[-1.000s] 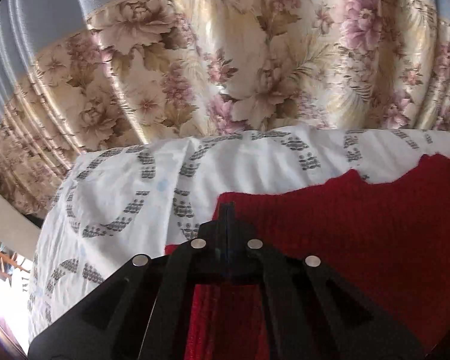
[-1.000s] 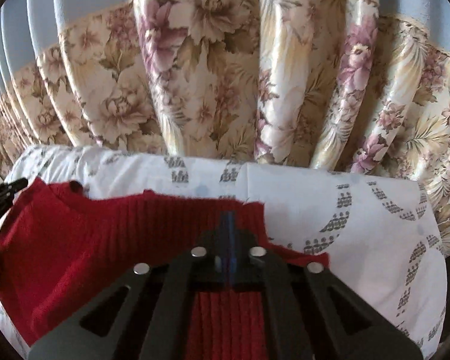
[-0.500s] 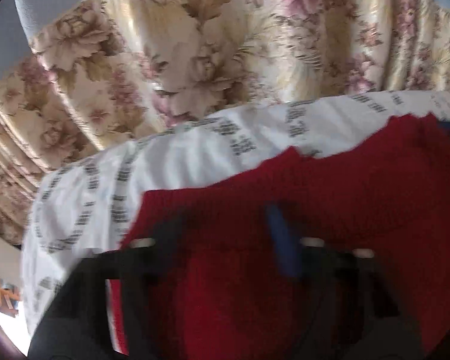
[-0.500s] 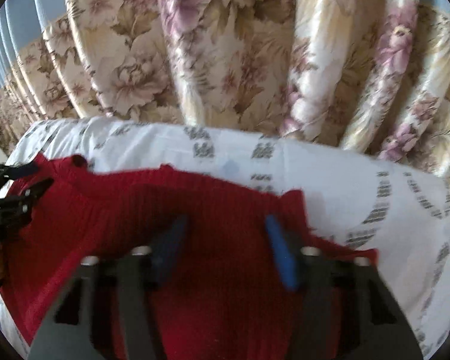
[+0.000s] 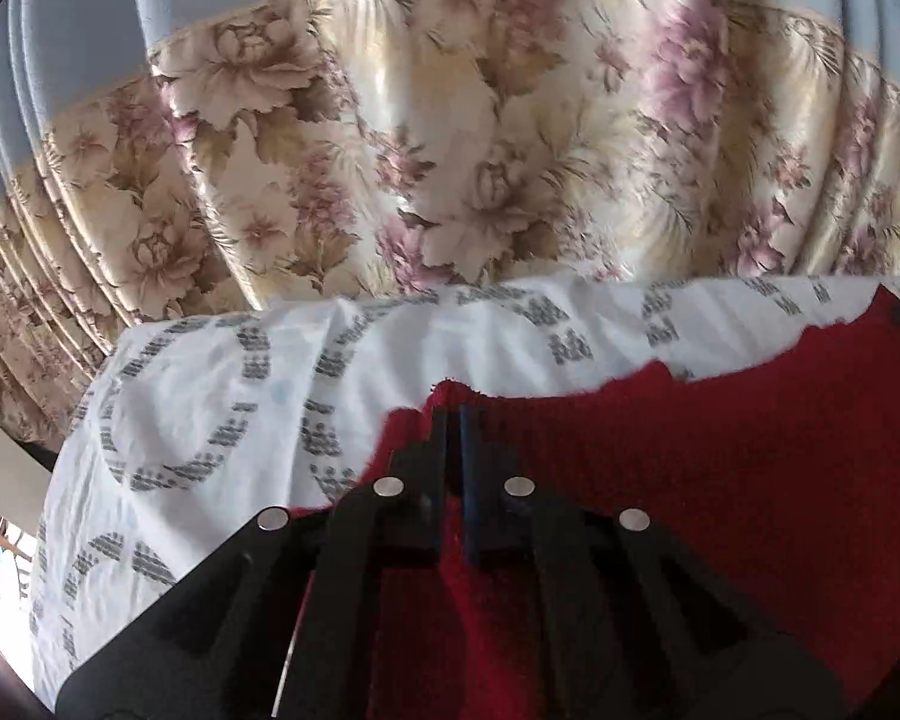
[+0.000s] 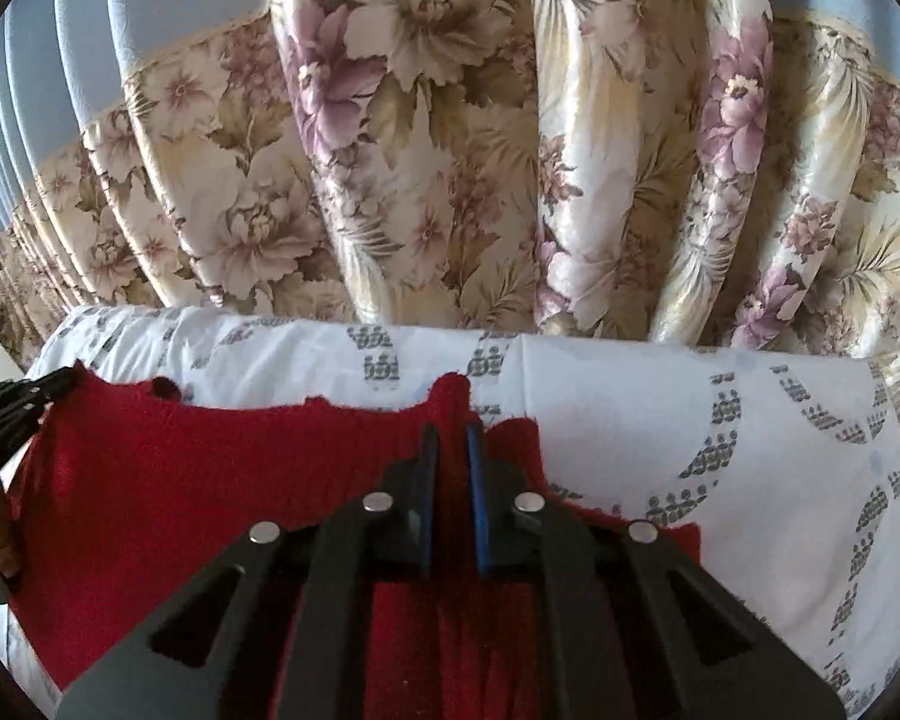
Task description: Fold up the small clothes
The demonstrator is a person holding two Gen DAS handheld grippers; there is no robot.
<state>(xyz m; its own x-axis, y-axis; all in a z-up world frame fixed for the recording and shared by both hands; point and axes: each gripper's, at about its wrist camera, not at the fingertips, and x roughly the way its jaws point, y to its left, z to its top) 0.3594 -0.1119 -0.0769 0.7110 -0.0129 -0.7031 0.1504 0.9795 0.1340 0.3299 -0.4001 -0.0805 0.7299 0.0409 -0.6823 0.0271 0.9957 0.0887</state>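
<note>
Left claw: pinches the red sweater
Right claw: pinches it too
Under: white sheet
Behind: flowery curtain

Both wrist views low, close, facing curtain.

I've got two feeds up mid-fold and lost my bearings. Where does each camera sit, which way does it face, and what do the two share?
Left wrist: on the left gripper, facing along its jaws toward the floral curtain; jaws pinch the red knit garment at its left corner; the other gripper's tip peeks in at far right.
Right wrist: on the right gripper, same heading; jaws pinch the garment's right corner; the left gripper shows at far left.
Shared: the garment, the white patterned sheet, the curtain.
</note>
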